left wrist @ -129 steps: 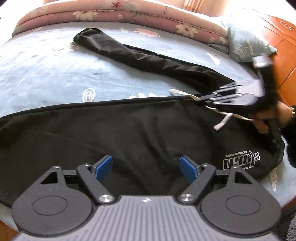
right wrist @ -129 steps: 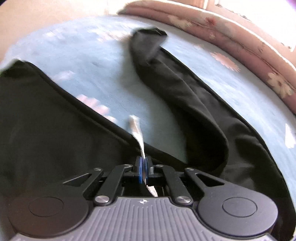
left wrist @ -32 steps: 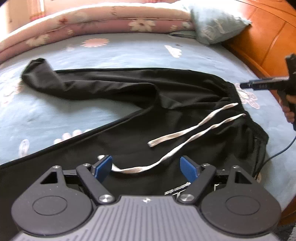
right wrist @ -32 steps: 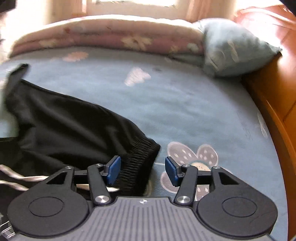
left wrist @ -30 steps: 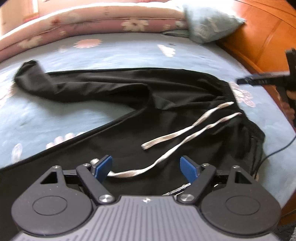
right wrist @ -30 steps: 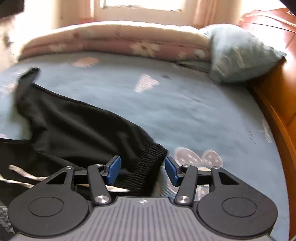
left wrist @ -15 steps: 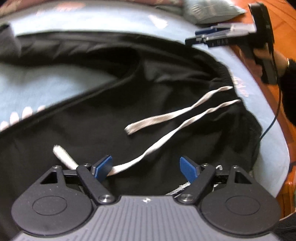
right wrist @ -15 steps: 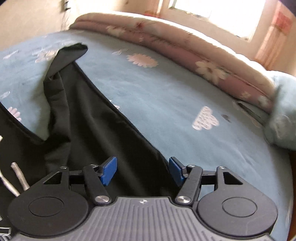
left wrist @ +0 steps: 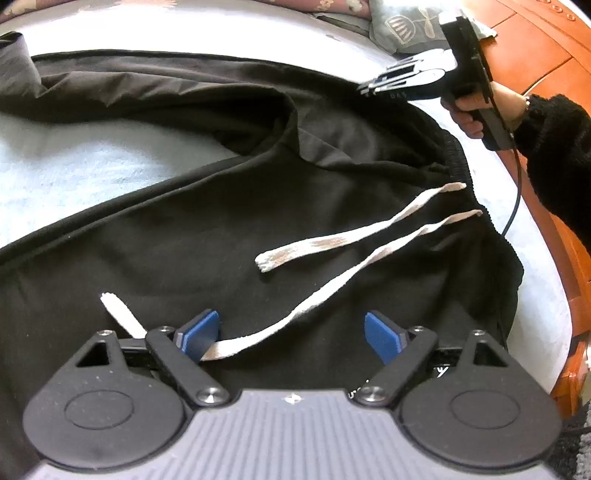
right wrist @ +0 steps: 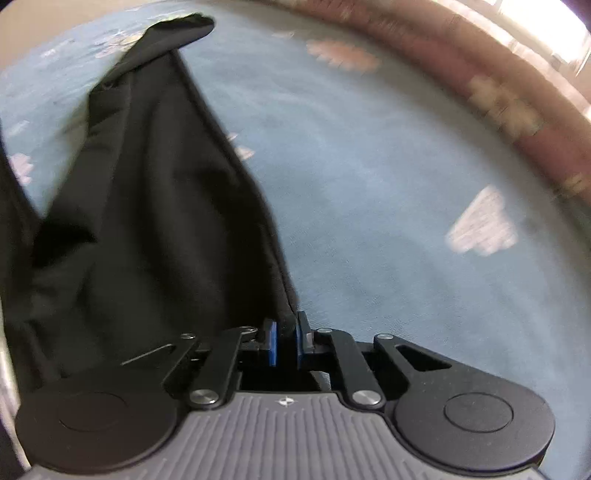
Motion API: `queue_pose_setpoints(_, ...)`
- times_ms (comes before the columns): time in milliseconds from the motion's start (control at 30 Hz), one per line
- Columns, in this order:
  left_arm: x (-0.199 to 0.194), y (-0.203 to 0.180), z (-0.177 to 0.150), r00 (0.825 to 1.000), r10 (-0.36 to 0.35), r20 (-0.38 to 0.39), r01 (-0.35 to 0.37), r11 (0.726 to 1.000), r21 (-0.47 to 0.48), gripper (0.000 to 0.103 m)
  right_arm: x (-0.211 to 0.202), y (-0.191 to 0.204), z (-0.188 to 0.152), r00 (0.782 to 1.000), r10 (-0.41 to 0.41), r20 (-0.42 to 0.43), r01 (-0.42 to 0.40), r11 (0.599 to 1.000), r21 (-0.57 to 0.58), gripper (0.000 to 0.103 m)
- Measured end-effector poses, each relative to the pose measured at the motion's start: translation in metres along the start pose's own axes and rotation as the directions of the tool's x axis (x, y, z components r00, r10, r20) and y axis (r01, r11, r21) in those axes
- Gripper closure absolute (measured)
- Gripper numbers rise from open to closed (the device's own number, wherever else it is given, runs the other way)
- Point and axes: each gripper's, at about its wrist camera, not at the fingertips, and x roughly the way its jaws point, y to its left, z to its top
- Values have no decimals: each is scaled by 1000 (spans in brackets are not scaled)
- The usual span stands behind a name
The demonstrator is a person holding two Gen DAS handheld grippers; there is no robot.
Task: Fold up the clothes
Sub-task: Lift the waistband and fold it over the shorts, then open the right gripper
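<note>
Black trousers (left wrist: 221, 229) lie spread on a light blue bed sheet (left wrist: 92, 177), with two white drawstrings (left wrist: 332, 242) trailing from the ribbed waistband (left wrist: 458, 158). My left gripper (left wrist: 291, 334) hovers low over the trousers with its jaws opening. The longer drawstring (left wrist: 332, 291) runs between them beside the left pad (left wrist: 201, 334), and nothing is pinched. In the right wrist view my right gripper (right wrist: 286, 341) is shut on the edge of the trousers (right wrist: 147, 221). It also shows in the left wrist view, where the right gripper (left wrist: 365, 88) sits at the far side of the waist, held by a hand (left wrist: 476, 107).
A pale blue pillow (left wrist: 406, 26) and an orange wooden headboard (left wrist: 546, 44) stand at the right. A rolled pink floral quilt (right wrist: 498, 92) lines the far side of the bed. A black cable (left wrist: 517, 192) hangs from the right gripper. The far trouser leg ends at its cuff (right wrist: 177, 26).
My right gripper left the waistband corner, swung along the trousers' far edge and shut on the fabric. My left gripper sank closer to the trousers over the drawstrings.
</note>
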Motion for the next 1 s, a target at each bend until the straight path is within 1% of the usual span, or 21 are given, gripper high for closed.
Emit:
queue_pose_setpoints(67, 1, -3, 1, 1000, 13, -6, -13, 1000, 16, 16, -8, 3, -2, 997, -62, 35, 62, 998, 14, 93)
queue_pose_setpoints(100, 1, -3, 2, 1000, 18, -7, -18, 1000, 17, 16, -10, 5, -1, 993, -107, 43, 106, 994, 25, 93)
queue_pose_setpoints(167, 2, -4, 2, 1000, 25, -7, -24, 1000, 16, 16, -14, 7, -1, 979, -195, 56, 193, 980, 49, 93)
queue_pose_setpoints(233, 2, -5, 2, 1000, 28, -3, -28, 1000, 14, 16, -11, 5, -2, 964, -262, 51, 258, 963, 78, 92)
queue_pose_setpoints(300, 1, -6, -1, 999, 32, 0, -32, 999, 17, 16, -3, 0, -5, 956, -291, 31, 286, 951, 120, 92)
queue_pose_setpoints(333, 1, -7, -2, 999, 35, 0, -35, 999, 20, 16, 1, 0, -7, 950, -310, 19, 305, 943, 129, 92)
queue_pose_setpoints(367, 1, -9, -3, 999, 39, -2, -39, 999, 24, 16, 8, 3, -6, 950, -313, 0, 310, 941, 132, 92)
queue_pose_setpoints(433, 1, -10, -5, 999, 46, -3, -46, 999, 30, 16, 10, 6, -6, 945, -327, -16, 326, 937, 121, 85)
queue_pose_setpoints(500, 1, -10, -6, 999, 45, -2, -45, 999, 29, 16, 6, 7, -5, 941, -338, -21, 338, 932, 129, 73)
queue_pose_setpoints(533, 1, -10, -6, 999, 44, -2, -43, 999, 28, 16, -3, 4, -5, 940, -342, -10, 339, 928, 156, 66)
queue_pose_setpoints(600, 2, -9, -7, 999, 41, 1, -41, 999, 26, 16, -29, -3, -12, 949, -315, 26, 301, 924, 235, 58)
queue_pose_setpoints(633, 2, -9, -7, 999, 40, 2, -40, 999, 25, 15, -44, -8, -16, 953, -301, 42, 278, 918, 283, 48)
queue_pose_setpoints(667, 3, -9, -7, 999, 39, 3, -39, 999, 26, 15, -59, -11, -27, 954, -297, 51, 263, 905, 335, 43)
queue_pose_setpoints(700, 3, -9, -8, 999, 38, 4, -38, 999, 27, 15, -75, -15, -37, 954, -293, 61, 248, 889, 386, 42)
queue_pose_setpoints(767, 3, -8, -9, 999, 37, 5, -37, 999, 24, 14, -102, -20, -69, 964, -257, 66, 190, 843, 503, 42)
queue_pose_setpoints(833, 4, -8, -9, 999, 34, 5, -34, 999, 18, 13, -124, -23, -103, 974, -217, 70, 131, 783, 608, 43)
queue_pose_setpoints(867, 4, -9, -9, 999, 34, 4, -34, 999, 18, 12, -133, -24, -123, 977, -199, 70, 105, 745, 659, 44)
queue_pose_setpoints(967, 4, -11, -9, 999, 41, 2, -41, 999, 26, 12, -150, -6, -174, 984, -169, 47, 73, 638, 766, 46)
queue_pose_setpoints(1000, 4, -12, -9, 999, 45, 0, -45, 998, 32, 12, -150, 1, -186, 988, -150, 43, 59, 614, 787, 47)
